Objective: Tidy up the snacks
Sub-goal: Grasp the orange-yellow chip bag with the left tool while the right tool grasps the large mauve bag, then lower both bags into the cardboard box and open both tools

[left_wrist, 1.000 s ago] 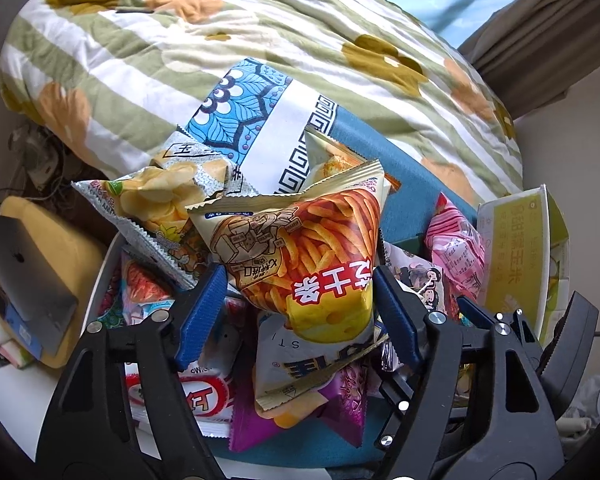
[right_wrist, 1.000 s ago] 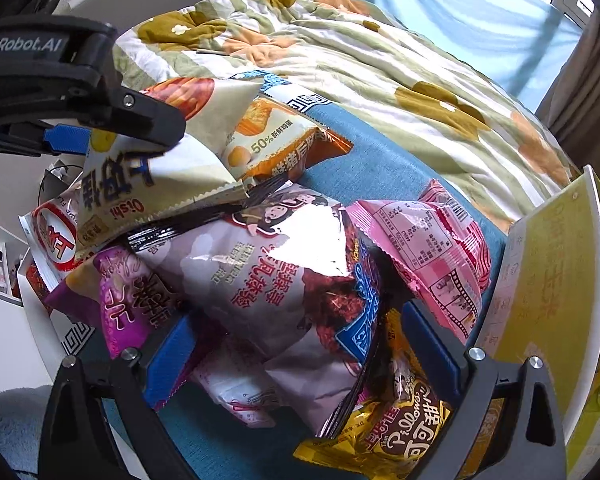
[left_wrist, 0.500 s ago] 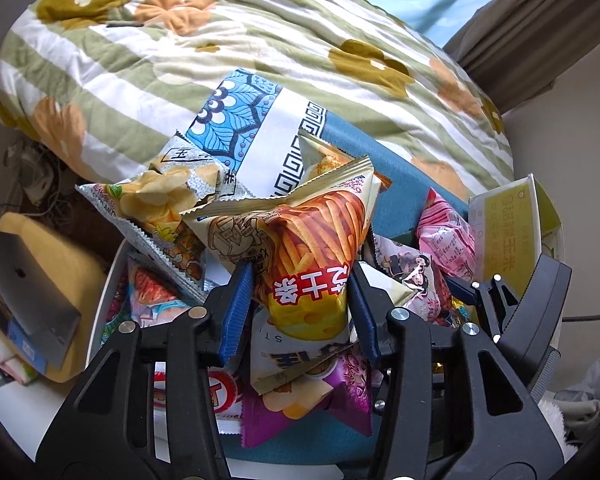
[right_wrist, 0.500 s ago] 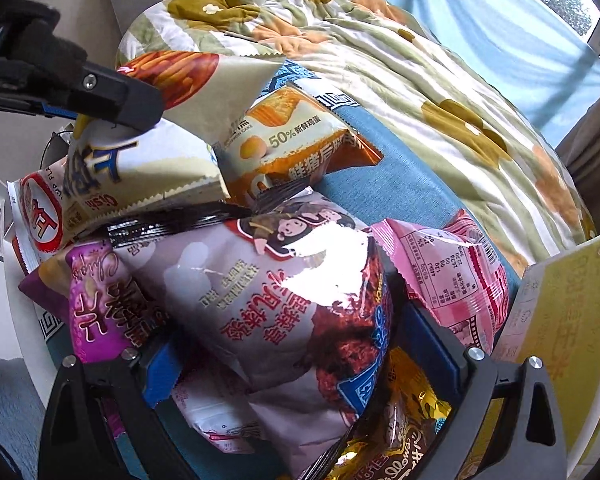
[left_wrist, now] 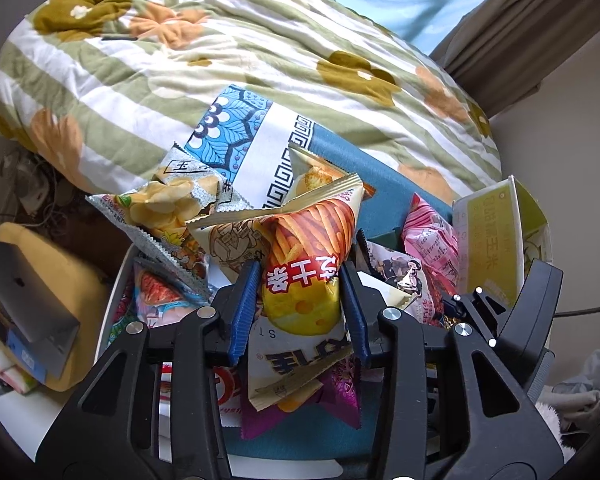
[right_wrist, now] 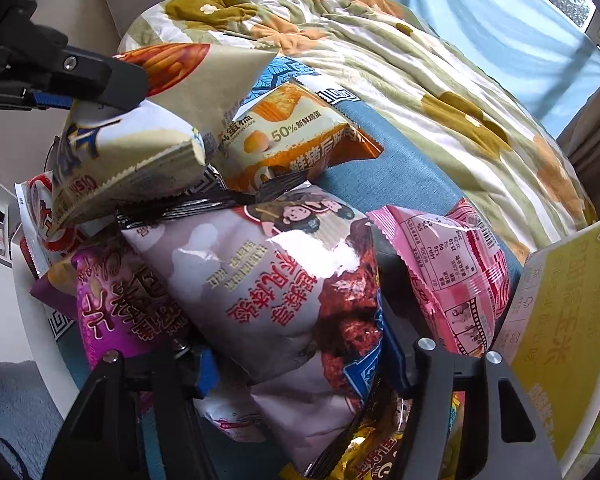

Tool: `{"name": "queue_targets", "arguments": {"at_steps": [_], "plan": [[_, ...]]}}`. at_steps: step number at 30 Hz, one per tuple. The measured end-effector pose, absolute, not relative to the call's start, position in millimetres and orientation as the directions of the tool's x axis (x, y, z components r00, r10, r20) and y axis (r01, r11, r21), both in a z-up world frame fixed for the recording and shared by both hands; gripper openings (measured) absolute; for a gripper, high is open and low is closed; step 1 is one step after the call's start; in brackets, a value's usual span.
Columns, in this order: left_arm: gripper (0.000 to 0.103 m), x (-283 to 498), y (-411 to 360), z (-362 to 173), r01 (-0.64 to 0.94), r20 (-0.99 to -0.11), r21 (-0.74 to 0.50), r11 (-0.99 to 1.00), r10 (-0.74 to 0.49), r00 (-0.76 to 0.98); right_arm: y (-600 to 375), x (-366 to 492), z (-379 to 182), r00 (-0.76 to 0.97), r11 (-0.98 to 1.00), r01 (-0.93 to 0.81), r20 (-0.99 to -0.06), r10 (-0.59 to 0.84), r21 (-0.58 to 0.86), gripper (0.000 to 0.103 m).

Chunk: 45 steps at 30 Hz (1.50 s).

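Left tool (left_wrist: 300, 312) tight on fries bag (left_wrist: 300, 256)

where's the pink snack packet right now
In the right wrist view the pink snack packet lies right of centre on the pile, between the silver-and-red bag and the yellow carton.

A floral striped quilt (left_wrist: 228, 64) covers the bed, beside a brown curtain (left_wrist: 532, 28).

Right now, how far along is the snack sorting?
Barely started: nothing looks sorted yet. In hand: the left tool is shut on the fries bag, and the right tool is shut on the silver jerky bag. Left: the pink packet, purple bag, cake packet and others remain heaped beside the yellow box.
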<state>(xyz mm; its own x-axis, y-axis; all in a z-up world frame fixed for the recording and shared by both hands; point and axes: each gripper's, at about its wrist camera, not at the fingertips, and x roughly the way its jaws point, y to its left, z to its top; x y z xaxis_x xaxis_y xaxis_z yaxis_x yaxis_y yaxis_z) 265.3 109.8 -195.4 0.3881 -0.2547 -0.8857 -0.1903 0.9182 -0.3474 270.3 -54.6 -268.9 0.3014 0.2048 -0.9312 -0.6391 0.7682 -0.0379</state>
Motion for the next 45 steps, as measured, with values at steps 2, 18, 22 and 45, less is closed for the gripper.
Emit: {"name": "queue_targets", "arguments": {"at_steps": [2, 18, 22, 45], "plan": [[0.036, 262.6, 111.4, -190.8, -0.186, -0.880, -0.358, 0.915, -0.263, 0.396, -55.8, 267.5, -263.1, 0.307, 0.777, -0.629, -0.927, 0.215, -0.029, 0.059], [0.036, 256.3, 111.5, -105.2, -0.028, -0.786, -0.412, 0.911, -0.339, 0.517, -89.6, 244.2, -178.5, 0.440, 0.897, -0.442, -0.864, 0.245, 0.030, 0.059], [0.036, 264.9, 89.4, -80.3, 0.065, -0.761, -0.402, 0.913, -0.373, 0.531, -111.7, 240.5, -147.0, 0.497, 0.935, -0.351, -0.838, 0.226, 0.044, 0.059], [0.036, 242.9, -217.9, -101.6, 0.309, -0.767, -0.405, 0.861, -0.504, 0.398, -375.2, 175.4, -105.2, 0.584, 0.994, -0.018, -0.806, 0.094, 0.103, 0.059]]}}
